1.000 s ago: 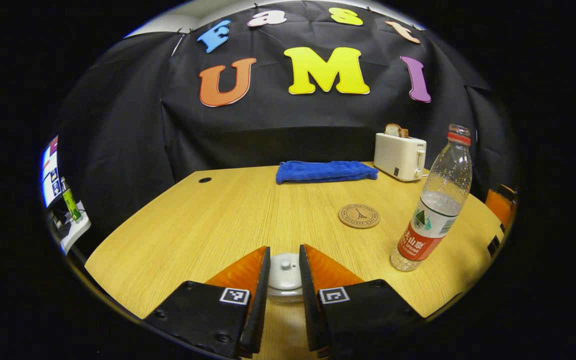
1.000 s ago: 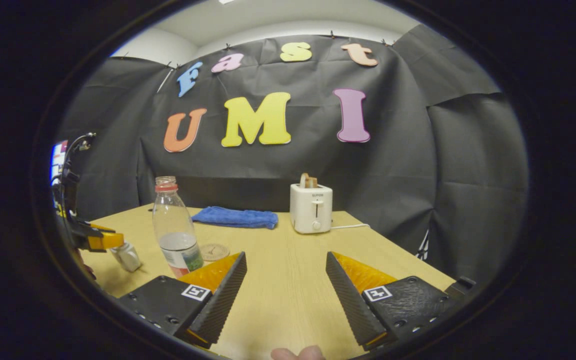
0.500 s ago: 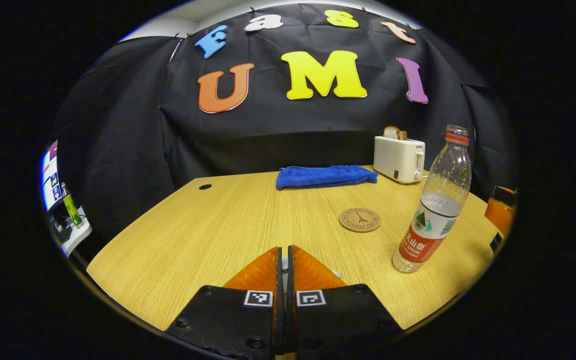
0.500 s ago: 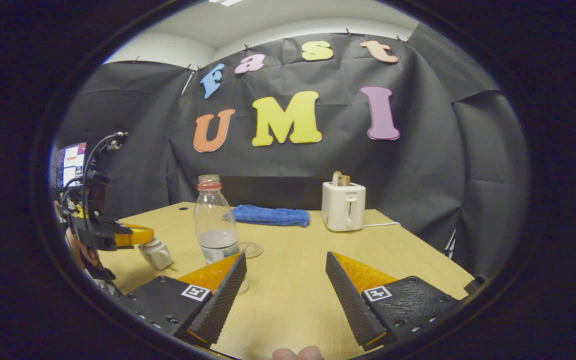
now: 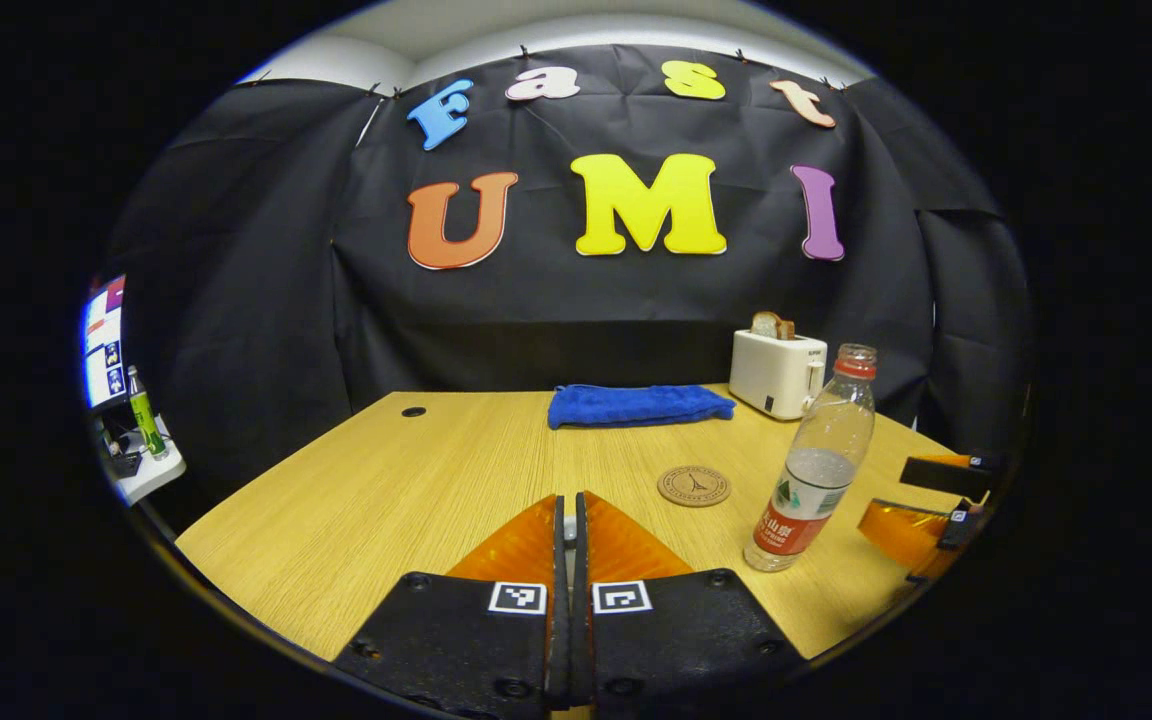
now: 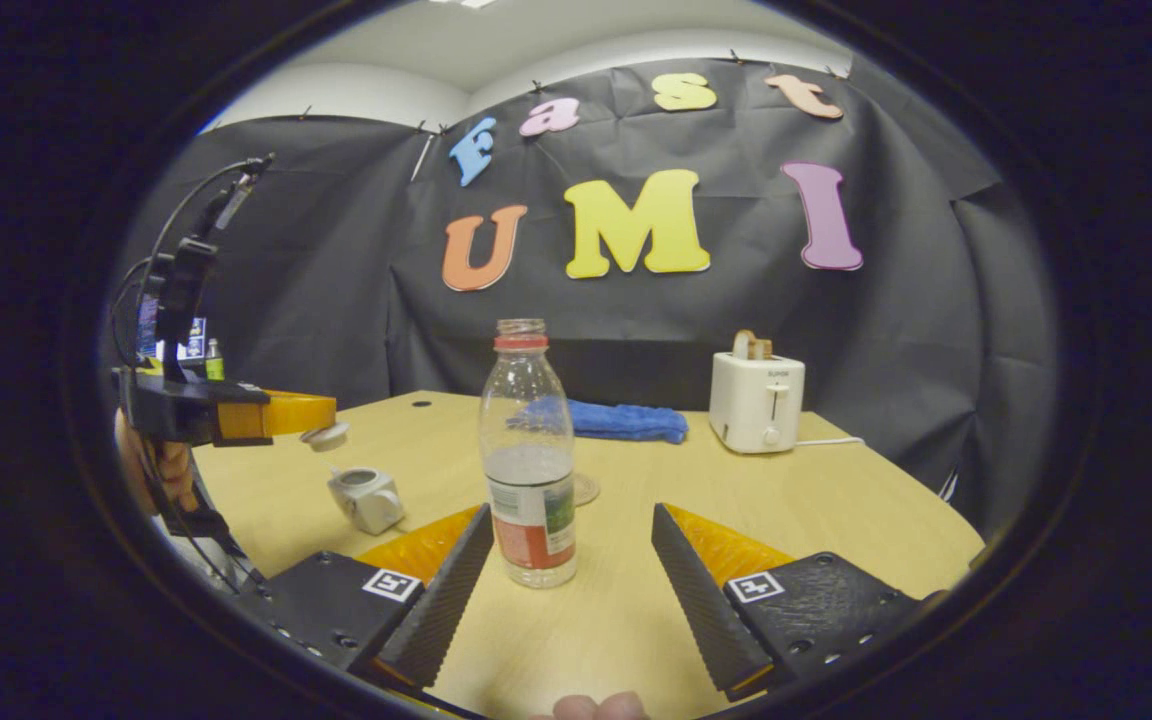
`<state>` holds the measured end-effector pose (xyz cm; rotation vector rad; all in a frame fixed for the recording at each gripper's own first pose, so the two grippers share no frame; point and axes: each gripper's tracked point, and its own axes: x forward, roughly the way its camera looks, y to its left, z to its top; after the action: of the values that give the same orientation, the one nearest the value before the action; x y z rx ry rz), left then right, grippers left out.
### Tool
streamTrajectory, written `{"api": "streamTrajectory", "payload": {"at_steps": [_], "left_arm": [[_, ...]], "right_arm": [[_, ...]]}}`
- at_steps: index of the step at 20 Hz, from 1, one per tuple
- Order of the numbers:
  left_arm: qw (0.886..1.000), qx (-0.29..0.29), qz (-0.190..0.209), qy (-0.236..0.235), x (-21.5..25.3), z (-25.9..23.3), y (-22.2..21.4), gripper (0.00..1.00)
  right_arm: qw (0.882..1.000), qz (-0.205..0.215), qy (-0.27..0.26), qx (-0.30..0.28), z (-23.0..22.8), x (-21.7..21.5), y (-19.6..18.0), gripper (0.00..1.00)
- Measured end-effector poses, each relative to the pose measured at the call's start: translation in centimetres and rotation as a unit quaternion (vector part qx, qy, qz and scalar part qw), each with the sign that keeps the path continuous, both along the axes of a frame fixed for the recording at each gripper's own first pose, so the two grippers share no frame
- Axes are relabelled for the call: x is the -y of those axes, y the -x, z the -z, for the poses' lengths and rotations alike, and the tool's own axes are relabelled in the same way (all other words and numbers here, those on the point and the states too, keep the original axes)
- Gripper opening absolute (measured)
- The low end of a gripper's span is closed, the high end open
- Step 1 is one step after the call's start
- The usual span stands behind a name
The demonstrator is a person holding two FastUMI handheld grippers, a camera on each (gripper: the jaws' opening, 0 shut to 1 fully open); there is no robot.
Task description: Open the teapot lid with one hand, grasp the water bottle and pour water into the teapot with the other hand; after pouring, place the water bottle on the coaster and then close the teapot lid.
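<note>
1. Clear plastic water bottle with red collar and no cap (image 6: 528, 455): upright on the pale wooden table (image 6: 836, 510), long axis vertical, dead ahead at 12 o'clock of the right gripper (image 6: 572, 560), nearer to it than to the left.
2. Right gripper: spread wide, empty, short of the bottle.
3. Left gripper (image 6: 311, 412): pinched on the small white teapot lid (image 6: 324, 435), raised above the open white teapot (image 6: 366, 497), at 10 o'clock.
4. Round cork coaster (image 5: 693, 485): just beyond the bottle.
</note>
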<state>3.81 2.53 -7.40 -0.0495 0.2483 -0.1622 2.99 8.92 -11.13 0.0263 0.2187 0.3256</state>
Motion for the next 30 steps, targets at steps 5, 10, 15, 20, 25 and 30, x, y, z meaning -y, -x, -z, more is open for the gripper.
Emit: {"api": "streamTrajectory", "payload": {"at_steps": [5,10,15,20,25,30], "left_arm": [[1.000,0.015,0.000,0.025,-0.6,-1.3,1.5,0.03],[1.000,0.019,-0.005,0.024,-1.4,-1.5,2.4,0.03],[0.999,0.016,-0.002,0.028,-1.8,-1.3,2.7,0.03],[0.999,0.022,-0.007,0.038,-2.7,-1.7,2.7,0.03],[0.998,0.031,-0.024,0.044,-4.7,-2.5,2.5,0.03],[0.998,0.025,-0.042,0.027,-6.9,-2.1,2.5,0.03]], "right_arm": [[1.000,-0.006,-0.010,-0.020,1.1,-2.5,-2.4,0.96],[0.999,0.002,-0.020,-0.034,1.6,-3.7,-4.1,0.96],[0.999,0.017,-0.023,-0.039,1.6,-3.6,-4.7,0.95],[0.999,0.018,-0.010,-0.043,1.7,-4.1,-4.6,0.73],[0.998,-0.014,0.061,-0.002,-0.3,-5.1,-4.8,0.71],[0.975,0.000,0.217,0.046,-1.6,-4.0,-6.9,0.70]]}}
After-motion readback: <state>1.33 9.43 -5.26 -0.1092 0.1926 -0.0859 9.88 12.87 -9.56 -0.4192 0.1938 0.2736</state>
